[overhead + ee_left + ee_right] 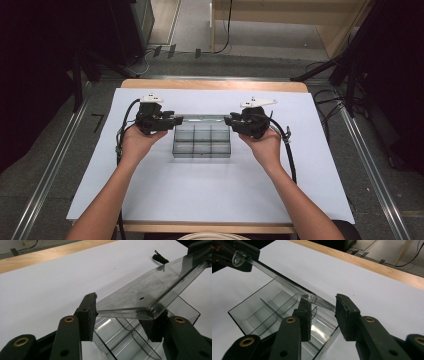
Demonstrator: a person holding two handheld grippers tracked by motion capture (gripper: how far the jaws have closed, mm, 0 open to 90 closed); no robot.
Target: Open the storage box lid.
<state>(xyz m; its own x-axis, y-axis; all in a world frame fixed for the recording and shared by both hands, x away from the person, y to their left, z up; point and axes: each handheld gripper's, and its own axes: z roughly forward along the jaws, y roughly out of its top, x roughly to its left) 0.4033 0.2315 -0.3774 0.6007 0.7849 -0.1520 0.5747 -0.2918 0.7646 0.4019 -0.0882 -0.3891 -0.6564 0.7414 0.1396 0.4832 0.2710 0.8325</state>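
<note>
A clear lid [202,118] hangs in the air between my two grippers, above the back of a clear compartment box [202,142] that lies open on the white sheet. My left gripper [179,120] is shut on the lid's left end, and the lid [150,290] spans its pads [87,317]. Under it the box [190,311] shows its dividers. My right gripper [227,120] is shut on the other end. In the right gripper view the lid [279,277] runs edge-on from the left gripper [239,255] down between my right gripper's [323,312] pads, over the box [262,310].
A white sheet [210,200] covers most of the wooden table [215,85]. The person's forearms come in from the front edge. Floor rails, cables and dark stands surround the table.
</note>
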